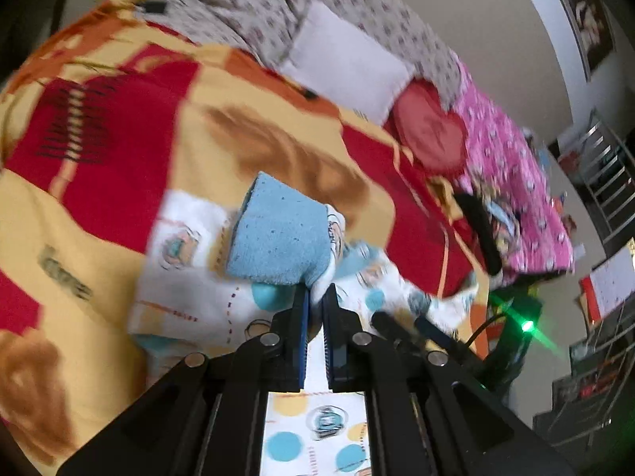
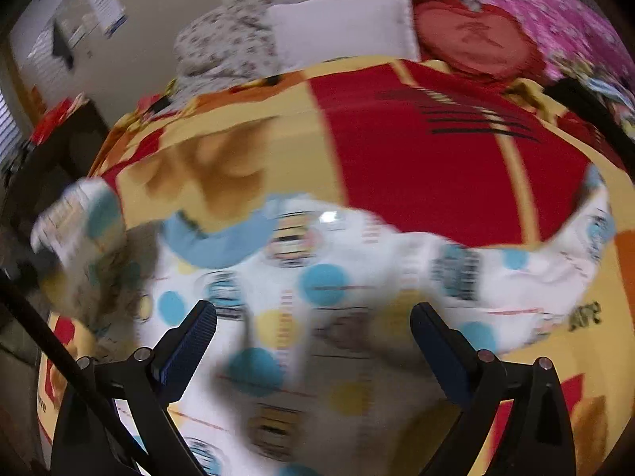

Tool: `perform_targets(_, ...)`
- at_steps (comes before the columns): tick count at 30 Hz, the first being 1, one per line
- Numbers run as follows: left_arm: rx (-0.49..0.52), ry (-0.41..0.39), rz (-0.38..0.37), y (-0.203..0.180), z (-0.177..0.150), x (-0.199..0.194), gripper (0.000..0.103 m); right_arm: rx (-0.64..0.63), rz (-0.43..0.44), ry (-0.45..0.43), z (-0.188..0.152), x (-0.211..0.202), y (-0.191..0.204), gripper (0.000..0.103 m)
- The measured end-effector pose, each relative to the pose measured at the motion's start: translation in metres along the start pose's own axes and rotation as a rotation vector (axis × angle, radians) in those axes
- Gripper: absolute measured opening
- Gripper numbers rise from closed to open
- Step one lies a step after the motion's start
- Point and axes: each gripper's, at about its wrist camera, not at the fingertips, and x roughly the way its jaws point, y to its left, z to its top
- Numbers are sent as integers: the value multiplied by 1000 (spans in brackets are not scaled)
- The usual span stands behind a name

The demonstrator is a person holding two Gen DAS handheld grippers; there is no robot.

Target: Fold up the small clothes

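A small white baby shirt (image 2: 317, 297) with blue and yellow dots and a light blue collar (image 2: 214, 242) lies on a red and yellow bedspread (image 2: 436, 150). My left gripper (image 1: 316, 297) is shut on a fold of the shirt (image 1: 190, 277), lifting a light blue cuffed part (image 1: 278, 238) above the bed. My right gripper (image 2: 313, 317) is open and empty, its fingers spread over the shirt's middle, just above the cloth. The left sleeve (image 2: 79, 222) is raised at the far left of the right wrist view. Both views are blurred.
A white pillow (image 2: 345, 23), a red heart cushion (image 2: 472, 35), a grey patterned quilt (image 1: 278, 4) and a pink blanket (image 1: 512, 182) lie at the bed's far end. A metal rack (image 1: 607, 166) stands by the wall on the right.
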Motion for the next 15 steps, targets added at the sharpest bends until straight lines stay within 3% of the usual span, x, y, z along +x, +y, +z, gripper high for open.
perform_targets(9, 123, 135, 34, -40, -42, 59, 9, 96, -3, -21, -1, -13, -45, 100)
perform_targets(11, 151, 155, 24, -44, -48, 61, 21, 92, -6, -24, 3, -13, -45, 100)
perform_targets(13, 177, 146, 24, -47, -51, 56, 49, 103, 6, -32, 4, -17, -47, 100)
perform_targets(15, 214, 115, 13, -52, -53, 43, 56, 110, 15, -40, 7, -19, -47, 100)
